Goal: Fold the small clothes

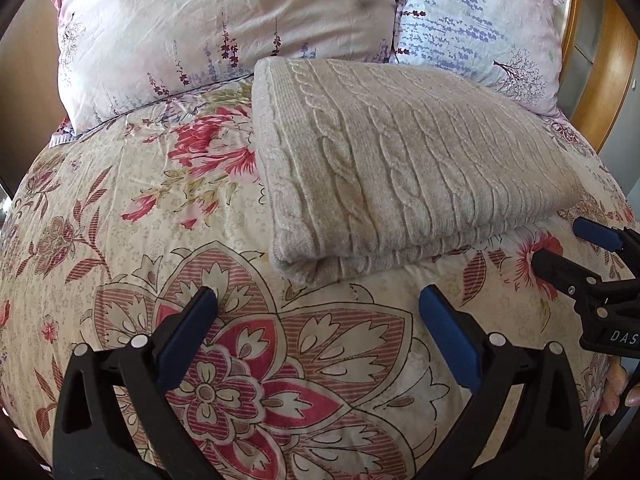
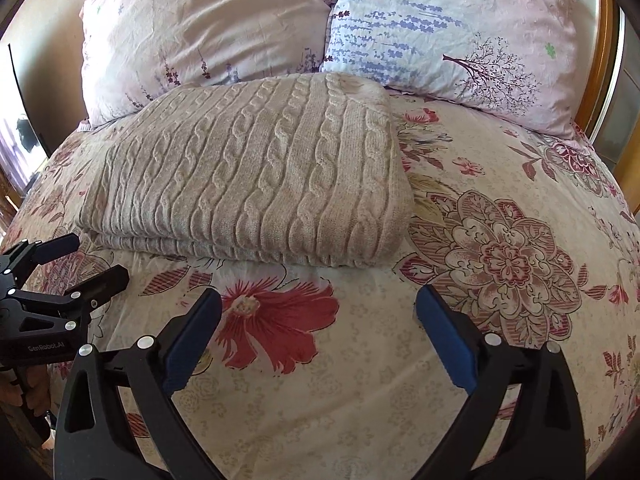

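Observation:
A beige cable-knit sweater (image 1: 400, 176) lies folded in a flat rectangle on the floral bedspread (image 1: 140, 240); it also shows in the right wrist view (image 2: 256, 176). My left gripper (image 1: 318, 300) is open and empty, hovering just short of the sweater's near left corner. My right gripper (image 2: 318, 300) is open and empty, a little in front of the sweater's near edge. The right gripper (image 1: 560, 244) shows at the right edge of the left wrist view, and the left gripper (image 2: 96, 258) shows at the left edge of the right wrist view, both open.
Two floral pillows (image 1: 224, 32) (image 2: 460, 28) rest against the head of the bed behind the sweater. A wooden headboard (image 1: 600, 80) curves along the right. The bedspread (image 2: 500, 248) stretches right of the sweater.

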Available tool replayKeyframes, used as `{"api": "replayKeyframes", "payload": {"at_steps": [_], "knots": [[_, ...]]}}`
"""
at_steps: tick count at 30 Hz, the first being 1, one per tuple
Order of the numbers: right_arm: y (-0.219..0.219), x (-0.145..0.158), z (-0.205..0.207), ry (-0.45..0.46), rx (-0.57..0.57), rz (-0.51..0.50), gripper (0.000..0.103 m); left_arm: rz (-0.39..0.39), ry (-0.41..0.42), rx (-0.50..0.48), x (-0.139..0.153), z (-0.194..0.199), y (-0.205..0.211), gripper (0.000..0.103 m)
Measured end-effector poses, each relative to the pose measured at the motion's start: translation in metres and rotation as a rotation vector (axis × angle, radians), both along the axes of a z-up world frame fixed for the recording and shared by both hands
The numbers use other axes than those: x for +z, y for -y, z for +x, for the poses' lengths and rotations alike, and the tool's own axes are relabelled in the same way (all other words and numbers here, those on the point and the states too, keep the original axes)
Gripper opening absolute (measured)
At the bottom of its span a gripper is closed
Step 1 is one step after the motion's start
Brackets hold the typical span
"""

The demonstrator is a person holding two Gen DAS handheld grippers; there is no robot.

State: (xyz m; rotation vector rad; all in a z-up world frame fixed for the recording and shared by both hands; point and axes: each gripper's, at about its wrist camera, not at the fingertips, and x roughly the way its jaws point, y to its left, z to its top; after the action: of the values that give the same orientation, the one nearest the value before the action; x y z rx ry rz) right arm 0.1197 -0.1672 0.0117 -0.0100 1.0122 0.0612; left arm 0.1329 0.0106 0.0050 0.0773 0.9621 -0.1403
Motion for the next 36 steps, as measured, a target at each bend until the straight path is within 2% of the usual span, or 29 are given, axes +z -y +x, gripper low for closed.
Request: {"api": "replayKeyframes", "payload": {"at_steps": [9, 36], "knots": [[-0.0081, -0.0069, 0.0028, -0.049, 0.014, -0.042, 0.102, 0.014, 0.001, 0.013, -0.0004, 0.0011, 0.0024, 0.101], [-0.0083, -0.008, 0.0019, -0.046, 0.015, -0.035, 0.102, 0.011, 0.003, 0.014, -0.0003, 0.0001, 0.0027, 0.101]]}}
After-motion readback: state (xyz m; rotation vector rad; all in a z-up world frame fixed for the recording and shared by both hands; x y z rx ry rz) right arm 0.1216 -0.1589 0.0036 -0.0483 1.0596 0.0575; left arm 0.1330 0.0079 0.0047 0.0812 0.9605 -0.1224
